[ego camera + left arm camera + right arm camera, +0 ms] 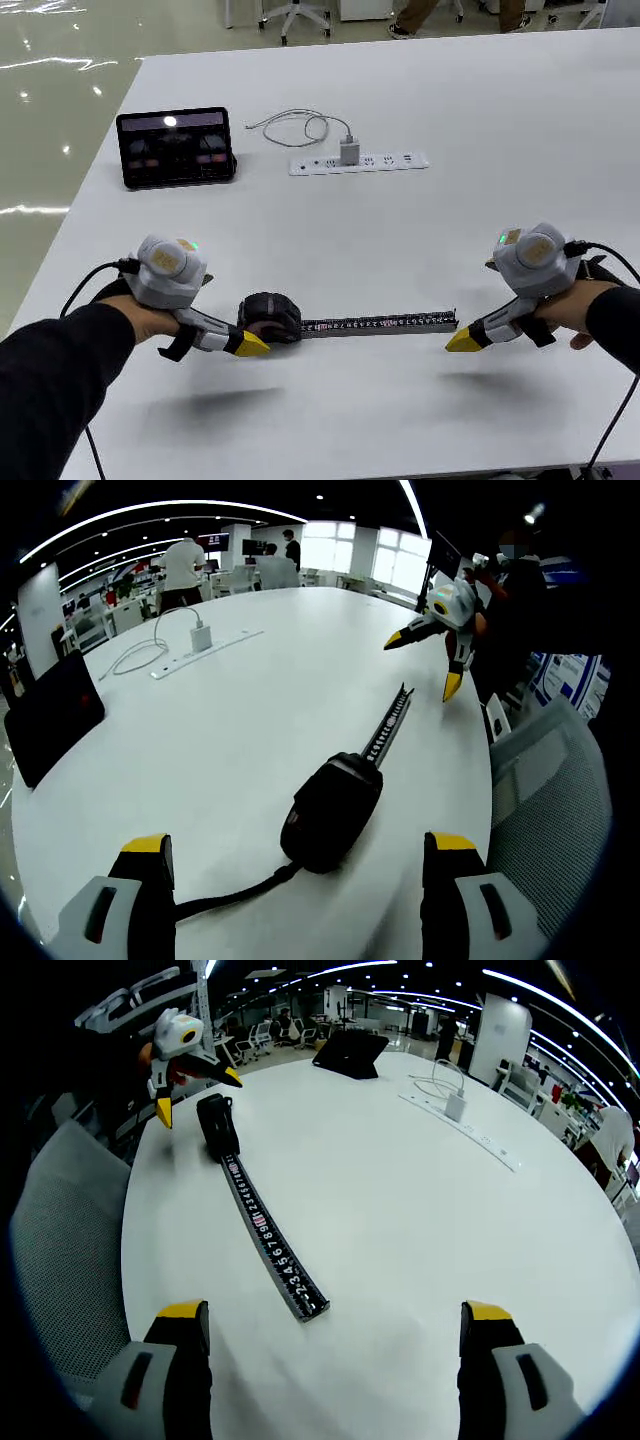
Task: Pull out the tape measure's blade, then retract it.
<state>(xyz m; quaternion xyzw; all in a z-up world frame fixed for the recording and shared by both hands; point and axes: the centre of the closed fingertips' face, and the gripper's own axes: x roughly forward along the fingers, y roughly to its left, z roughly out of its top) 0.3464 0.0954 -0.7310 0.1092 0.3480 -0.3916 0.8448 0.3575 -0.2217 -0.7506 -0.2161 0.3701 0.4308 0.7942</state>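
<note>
Blade [380,323] is lying out, three o'clock of case [268,317]; my left tongs [250,344] and right tongs [463,341] are gaping empty, retraction pending.

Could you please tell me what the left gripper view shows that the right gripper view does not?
Left gripper view: a black cord trailing from the tape measure case toward that view's open jaws. Right gripper view: readable printed numbers along the blade, which ends ahead of that view's open jaws. Both: the case, the extended blade, a power strip and a tablet on the white table.
</note>
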